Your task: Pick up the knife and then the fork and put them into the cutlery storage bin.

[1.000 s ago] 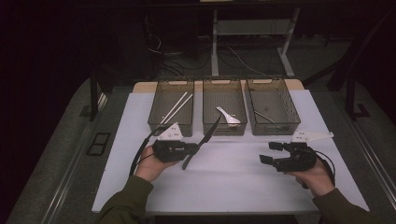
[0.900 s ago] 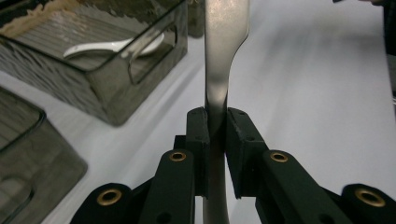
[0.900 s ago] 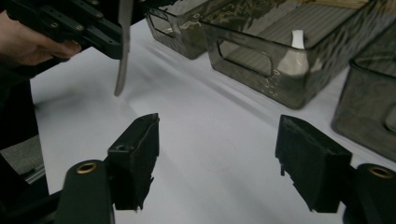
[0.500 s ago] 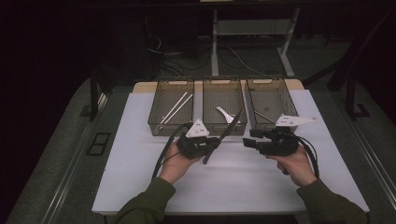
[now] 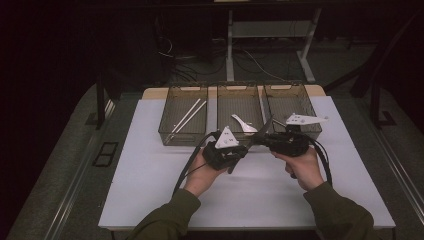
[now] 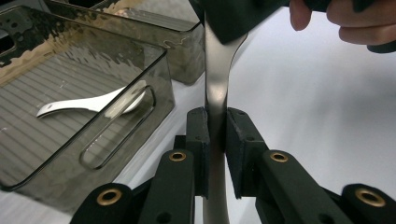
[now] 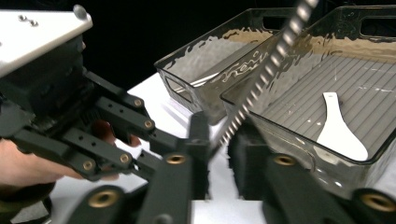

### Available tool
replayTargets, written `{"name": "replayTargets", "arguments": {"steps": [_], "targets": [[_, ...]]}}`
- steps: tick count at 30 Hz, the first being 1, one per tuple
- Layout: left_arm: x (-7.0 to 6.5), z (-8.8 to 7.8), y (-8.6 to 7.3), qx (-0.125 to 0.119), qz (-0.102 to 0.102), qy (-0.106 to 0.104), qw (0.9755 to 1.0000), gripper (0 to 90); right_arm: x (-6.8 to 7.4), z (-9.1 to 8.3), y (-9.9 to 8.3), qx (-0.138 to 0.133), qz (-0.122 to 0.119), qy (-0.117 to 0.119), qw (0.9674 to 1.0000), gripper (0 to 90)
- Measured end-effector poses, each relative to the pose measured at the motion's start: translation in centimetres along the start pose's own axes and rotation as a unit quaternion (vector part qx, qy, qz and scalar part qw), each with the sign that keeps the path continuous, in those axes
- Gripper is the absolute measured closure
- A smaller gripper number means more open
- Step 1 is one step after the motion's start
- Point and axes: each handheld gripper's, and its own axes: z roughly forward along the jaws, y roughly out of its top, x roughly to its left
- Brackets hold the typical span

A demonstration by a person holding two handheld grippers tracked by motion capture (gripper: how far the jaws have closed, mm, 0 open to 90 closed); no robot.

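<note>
The left claw (image 6: pixel 215 128) is clamped on the handle of a knife (image 6: pixel 215 88), its pads pressed flat against the metal on both sides. In the high view the knife (image 5: pixel 250 145) runs slantwise between the two hands, above the white worktop (image 5: pixel 150 165) and just in front of the middle tray (image 5: pixel 239 92). The right claw (image 7: pixel 219 140) has just been closing, and the serrated blade (image 7: pixel 261 74) passes between its jaws (the pads look to be on the blade, though motion blur makes the contact hard to judge). The two claws (image 5: pixel 239 150) (image 5: pixel 267 140) sit close together, facing one another along the knife. Three clear trays stand in a row at the far side: the left tray (image 5: pixel 167 131) holds white chopsticks (image 5: pixel 186 119), the middle one a white spoon (image 5: pixel 243 124).
</note>
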Motion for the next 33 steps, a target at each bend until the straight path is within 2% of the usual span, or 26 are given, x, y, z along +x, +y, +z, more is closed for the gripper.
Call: {"name": "replayTargets", "arguments": {"steps": [1, 3, 5, 6, 8, 11, 16, 18, 20, 22, 27, 33], "targets": [[0.0, 0.1, 0.0, 0.001, 0.002, 0.0, 1.0, 79.2, -0.1, 0.0, 0.1, -0.001, 0.004, 0.003, 1.0, 84.2], [-0.1, 0.4, 0.1, -0.002, -0.002, 0.0, 1.0, 79.3, -0.3, 0.0, 0.1, -0.008, 0.018, 0.026, 0.9995, 88.2], [0.1, 0.3, 0.0, -0.003, -0.014, -0.009, 0.9999, 77.2, 0.0, 0.1, 0.3, -0.001, -0.001, 0.006, 1.0, 88.3], [0.1, 0.1, -0.1, -0.005, -0.011, -0.005, 0.9999, 71.6, -0.1, 0.1, 0.4, -0.002, -0.001, 0.002, 1.0, 88.4], [0.3, -0.4, -0.4, -0.005, -0.014, -0.005, 0.9999, 66.6, -0.5, -0.2, 0.7, -0.009, 0.01, 0.002, 0.9999, 88.4], [0.8, -1.8, -1.3, -0.008, -0.021, -0.006, 0.9997, 60.8, -1.0, -1.2, 1.5, -0.018, 0.007, -0.012, 0.9997, 88.4], [1.9, -4.3, -3.3, -0.009, -0.029, -0.012, 0.9995, 51.8, -2.1, -3.1, 3.0, -0.052, 0.017, -0.022, 0.9983, 88.4], [2.3, -5.3, -4.2, -0.01, -0.04, -0.012, 0.9991, 48.3, -2.4, -3.9, 3.6, -0.062, 0.017, -0.032, 0.9974, 88.4], [2.8, -6.3, -5.2, -0.007, -0.042, -0.004, 0.9991, 45.2, -2.9, -4.7, 4.3, -0.072, 0.017, -0.042, 0.9964, 88.4], [3.4, -7.2, -6.2, -0.011, -0.058, -0.002, 0.9983, 42.6, -3.4, -5.6, 4.9, -0.082, 0.016, -0.055, 0.995, 88.4], [4.7, -9.6, -8.4, -0.012, -0.076, 0.01, 0.997, 36.8, -4.8, -7.6, 6.4, -0.099, 0.017, -0.095, 0.9904, 88.4], [5.6, -11.5, -10.8, -0.012, -0.084, 0.015, 0.9963, 23.5, -7.4, -8.6, 7.0, -0.094, 0.025, -0.136, 0.9859, 88.4]]}}
